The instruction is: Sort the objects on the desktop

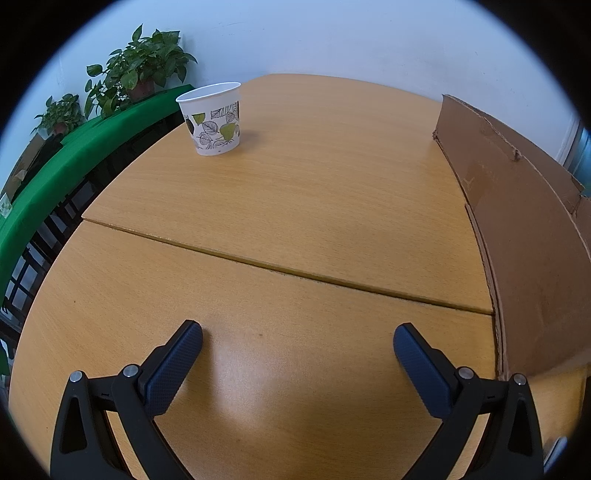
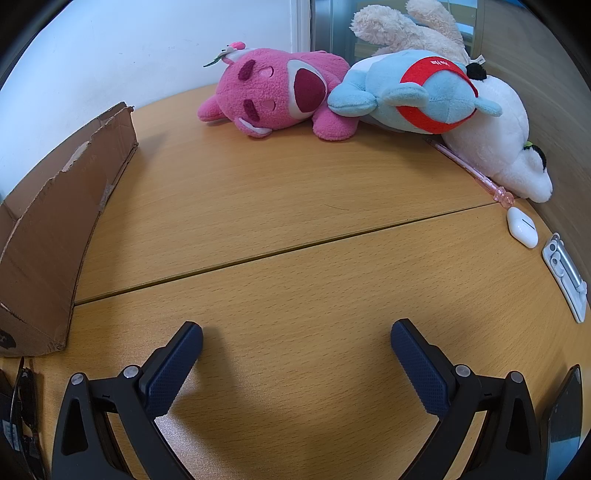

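My left gripper [image 1: 297,338] is open and empty above the wooden desk [image 1: 295,192]. A paper cup with a leaf print [image 1: 212,118] stands upright far ahead to the left. A cardboard box [image 1: 528,236] stands to its right. My right gripper [image 2: 295,336] is open and empty over the desk [image 2: 295,221]. Far ahead lie a pink plush bear [image 2: 275,92], a blue and red plush [image 2: 413,94], a white plush [image 2: 506,140] and a beige plush [image 2: 406,29]. A pink pen [image 2: 472,170], a white earbud case [image 2: 521,226] and a grey-white clip-like device [image 2: 565,273] lie at the right.
The cardboard box [image 2: 59,221] also stands at the left of the right wrist view. A green-covered table [image 1: 74,162] with potted plants [image 1: 140,70] stands beyond the desk's left edge. A dark phone [image 2: 563,417] lies at the near right. Black items [image 2: 18,417] lie near left.
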Demonstrator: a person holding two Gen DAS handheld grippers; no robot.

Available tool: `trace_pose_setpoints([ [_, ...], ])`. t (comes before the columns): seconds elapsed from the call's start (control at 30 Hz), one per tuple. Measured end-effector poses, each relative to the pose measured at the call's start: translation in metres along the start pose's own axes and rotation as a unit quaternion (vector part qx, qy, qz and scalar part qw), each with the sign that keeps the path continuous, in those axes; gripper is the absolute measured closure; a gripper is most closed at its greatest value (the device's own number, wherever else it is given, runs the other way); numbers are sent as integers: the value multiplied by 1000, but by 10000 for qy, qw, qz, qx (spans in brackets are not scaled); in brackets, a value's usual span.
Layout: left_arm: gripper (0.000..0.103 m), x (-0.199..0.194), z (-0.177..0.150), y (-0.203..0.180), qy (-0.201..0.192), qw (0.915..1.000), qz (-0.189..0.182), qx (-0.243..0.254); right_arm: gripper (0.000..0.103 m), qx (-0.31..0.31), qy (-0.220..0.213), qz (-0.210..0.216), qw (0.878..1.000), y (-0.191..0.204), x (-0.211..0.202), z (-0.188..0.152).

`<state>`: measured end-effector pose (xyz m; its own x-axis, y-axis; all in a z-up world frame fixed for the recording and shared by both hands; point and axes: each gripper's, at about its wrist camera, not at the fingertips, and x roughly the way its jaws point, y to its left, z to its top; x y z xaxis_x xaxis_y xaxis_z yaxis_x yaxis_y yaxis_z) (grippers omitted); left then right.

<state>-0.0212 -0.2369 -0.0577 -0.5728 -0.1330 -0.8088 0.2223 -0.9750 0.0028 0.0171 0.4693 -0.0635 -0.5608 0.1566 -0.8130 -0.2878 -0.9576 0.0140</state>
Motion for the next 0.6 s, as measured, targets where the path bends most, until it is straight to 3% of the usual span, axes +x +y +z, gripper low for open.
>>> trace_pose_setpoints([
  [0.2,0,-13,-15,-6,-58,9999,59,146,0,0,0,0,10000,0,0,0],
  [0.3,0,-36,-27,-17,-289,9988,18,387,0,0,0,1,10000,0,0,0],
  [0.43,0,-79,-38,-38,-651,9951,-432,609,0,0,0,1,10000,0,0,0],
  [0.6,0,-135,-48,-69,-950,9834,-1222,945,0,-2,1,0,10000,0,0,0],
])
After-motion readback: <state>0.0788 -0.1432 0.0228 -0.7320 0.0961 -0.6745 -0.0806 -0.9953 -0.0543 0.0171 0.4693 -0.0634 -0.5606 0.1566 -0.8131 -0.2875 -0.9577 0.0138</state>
